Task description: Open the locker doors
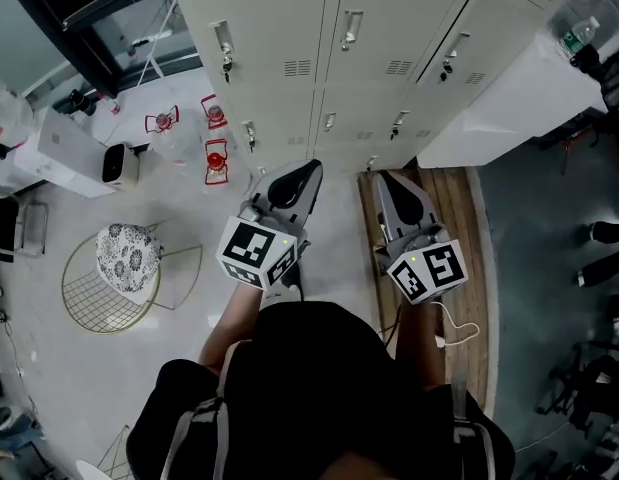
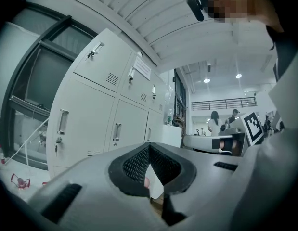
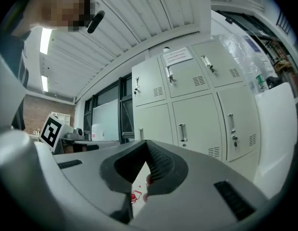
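Left gripper (image 1: 311, 168) and right gripper (image 1: 382, 178) both have jaws pressed together on nothing, facing the lockers (image 1: 374, 98) near ahead; I judge their thin steel doors (image 1: 279, 18) light yet stiff, best pulled by the slim upright handles (image 1: 351, 30) near each door's edge.

The left gripper (image 1: 311, 168) and right gripper (image 1: 382, 178) point forward, level and side by side. Both pairs of jaws are closed tight, gripping nothing.
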Motion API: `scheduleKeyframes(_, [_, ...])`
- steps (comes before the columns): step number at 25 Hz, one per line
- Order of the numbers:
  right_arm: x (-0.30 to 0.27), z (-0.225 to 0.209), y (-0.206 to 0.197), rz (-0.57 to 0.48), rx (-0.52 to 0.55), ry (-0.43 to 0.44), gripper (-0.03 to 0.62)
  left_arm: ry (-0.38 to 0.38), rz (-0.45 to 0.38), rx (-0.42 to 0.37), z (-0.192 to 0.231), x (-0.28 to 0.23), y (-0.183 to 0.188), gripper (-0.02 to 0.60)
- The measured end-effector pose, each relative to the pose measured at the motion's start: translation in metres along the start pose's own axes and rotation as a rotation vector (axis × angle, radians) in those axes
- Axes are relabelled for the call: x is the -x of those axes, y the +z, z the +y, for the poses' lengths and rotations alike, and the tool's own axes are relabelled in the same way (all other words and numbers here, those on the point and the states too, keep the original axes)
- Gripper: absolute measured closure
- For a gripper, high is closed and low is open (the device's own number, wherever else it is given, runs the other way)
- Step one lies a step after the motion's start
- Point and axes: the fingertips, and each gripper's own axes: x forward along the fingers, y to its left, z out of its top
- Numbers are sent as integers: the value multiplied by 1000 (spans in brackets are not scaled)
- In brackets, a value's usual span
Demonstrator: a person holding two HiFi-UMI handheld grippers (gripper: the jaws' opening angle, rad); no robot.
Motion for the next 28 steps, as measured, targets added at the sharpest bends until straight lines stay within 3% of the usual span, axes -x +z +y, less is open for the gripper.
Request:
scheduleKeyframes(13, [-140,34,-16,57,-4,125,589,119,-13,22,128,14,11,565])
scheduleKeyframes(28, [-248,53,-30,121,-21,342,588,382,-35,60,194,39,12,565])
